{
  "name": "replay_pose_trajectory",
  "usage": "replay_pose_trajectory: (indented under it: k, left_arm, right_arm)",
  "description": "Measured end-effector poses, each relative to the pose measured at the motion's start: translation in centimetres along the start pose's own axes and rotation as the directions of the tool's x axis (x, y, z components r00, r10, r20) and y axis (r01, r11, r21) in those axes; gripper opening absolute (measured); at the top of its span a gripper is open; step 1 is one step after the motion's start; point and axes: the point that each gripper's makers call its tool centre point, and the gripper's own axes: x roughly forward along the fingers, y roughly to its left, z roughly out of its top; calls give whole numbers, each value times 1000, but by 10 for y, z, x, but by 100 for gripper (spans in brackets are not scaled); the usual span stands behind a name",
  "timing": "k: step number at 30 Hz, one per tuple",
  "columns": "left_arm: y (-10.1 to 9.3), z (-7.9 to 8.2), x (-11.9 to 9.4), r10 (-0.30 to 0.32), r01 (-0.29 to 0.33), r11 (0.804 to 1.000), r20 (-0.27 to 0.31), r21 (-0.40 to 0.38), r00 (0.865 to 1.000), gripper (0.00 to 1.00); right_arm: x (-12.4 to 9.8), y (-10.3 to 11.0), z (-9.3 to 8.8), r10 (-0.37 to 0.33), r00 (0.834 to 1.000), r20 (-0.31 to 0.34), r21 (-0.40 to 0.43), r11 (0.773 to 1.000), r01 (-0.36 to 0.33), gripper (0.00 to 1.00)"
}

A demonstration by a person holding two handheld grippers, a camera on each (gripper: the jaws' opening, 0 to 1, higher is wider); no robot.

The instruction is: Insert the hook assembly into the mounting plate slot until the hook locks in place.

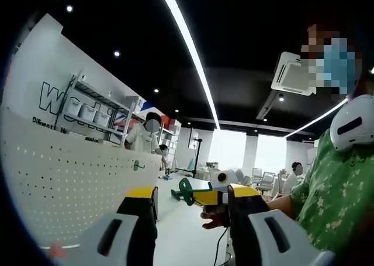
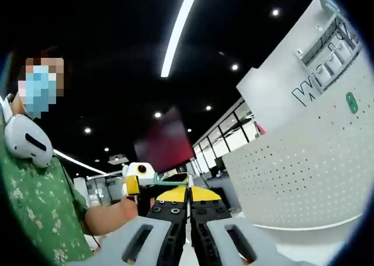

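— Holding anything on the left?

— No. My left fingers (image 1: 191, 191) stand wide open with nothing between them. The perforated mounting plate (image 1: 64, 172) curves away to their left, near but not touching. One green hook (image 1: 137, 165) already sits on it, ahead of my left fingertip.

— And the hook assembly?

— The hook assembly (image 1: 186, 190) floats just ahead of the gap between my left fingers, above the white surface (image 1: 187, 231). My right fingers (image 2: 187, 194) are pressed together on it, and only a thin green edge shows past their tips.

— What could go wrong?

— I judge the grip to be narrow. If I push it into a slot at an angle, the piece could twist or slip out. The plate is off to the right of my right fingers, so I have to swing across, and a rushed swing could carry the hook out of sight. I cannot tell from here which slot is meant. A shallow push may also leave it unlocked.

— Any containers?

— Pale bins (image 1: 87, 113) sit on a shelf behind the plate, far up and to the left of my left fingers. I cannot tell what is in them.
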Motion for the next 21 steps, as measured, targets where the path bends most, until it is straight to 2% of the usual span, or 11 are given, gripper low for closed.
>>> replay_pose_trajectory:
  k: [8, 15, 21]
  left_arm:
    - [-7, 6, 2, -31, 32, 999, -11, 19, 999, 38]
    - [-19, 11, 6, -94, 94, 996, -5, -14, 996, 27]
    - [-22, 12, 7, -112, 112, 994, -7, -21, 994, 24]
  right_arm:
    - [3, 15, 9, 46, 998, 32, 14, 999, -46, 0]
    - [5, 27, 10, 83, 996, 38, 21, 996, -83, 0]
    - [8, 34, 11, 108, 993, 44, 21, 994, -109, 0]
